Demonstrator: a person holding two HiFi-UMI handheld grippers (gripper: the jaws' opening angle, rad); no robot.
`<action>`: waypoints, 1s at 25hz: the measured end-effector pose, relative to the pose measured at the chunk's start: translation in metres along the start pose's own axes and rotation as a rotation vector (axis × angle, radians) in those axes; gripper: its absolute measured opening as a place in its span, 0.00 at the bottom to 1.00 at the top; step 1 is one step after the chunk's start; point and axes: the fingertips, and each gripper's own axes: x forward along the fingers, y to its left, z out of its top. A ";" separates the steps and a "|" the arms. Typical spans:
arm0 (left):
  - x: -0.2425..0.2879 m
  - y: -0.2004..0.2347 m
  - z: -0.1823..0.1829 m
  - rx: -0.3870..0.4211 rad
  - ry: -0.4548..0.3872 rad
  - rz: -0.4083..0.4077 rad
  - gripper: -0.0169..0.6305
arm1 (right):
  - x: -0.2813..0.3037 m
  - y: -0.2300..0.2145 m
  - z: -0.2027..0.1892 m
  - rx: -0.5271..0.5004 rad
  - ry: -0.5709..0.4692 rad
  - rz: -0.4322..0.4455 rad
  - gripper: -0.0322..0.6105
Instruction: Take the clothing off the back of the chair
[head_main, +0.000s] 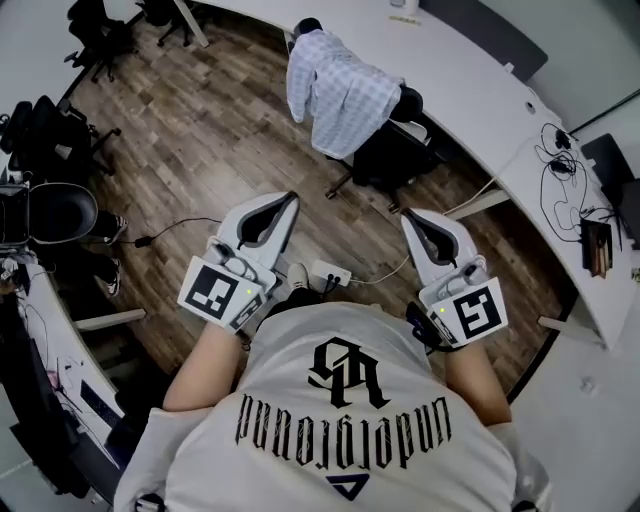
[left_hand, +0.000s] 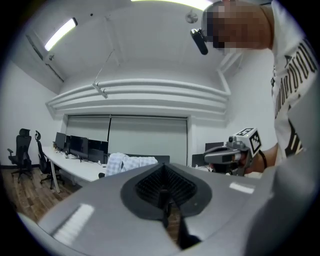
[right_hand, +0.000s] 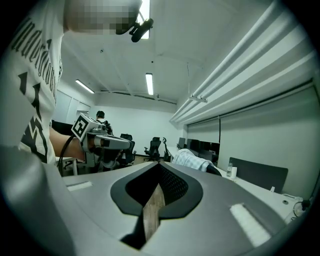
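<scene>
Clothing hangs over the back of a black chair. It is a soft, floppy shirt with light blue and white checks. The chair stands by a long, curved white desk, on a floor of brown wood planks. I hold both tools well apart from the shirt. My left gripper is smooth grey plastic with a pointy tip. Its jaws are pressed together with nothing in them. My right gripper looks the same, closed tight and empty too. Inside each I see black ridged pads. A white power strip lies on the floor between the two tools.
</scene>
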 end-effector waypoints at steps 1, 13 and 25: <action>0.000 0.012 0.002 0.004 -0.004 -0.013 0.10 | 0.011 0.003 0.001 -0.002 0.005 -0.009 0.05; -0.022 0.120 -0.003 0.064 0.026 -0.189 0.10 | 0.116 0.039 0.015 -0.025 0.061 -0.122 0.05; 0.006 0.161 0.000 0.077 0.085 -0.256 0.10 | 0.150 0.009 0.023 -0.055 0.051 -0.221 0.05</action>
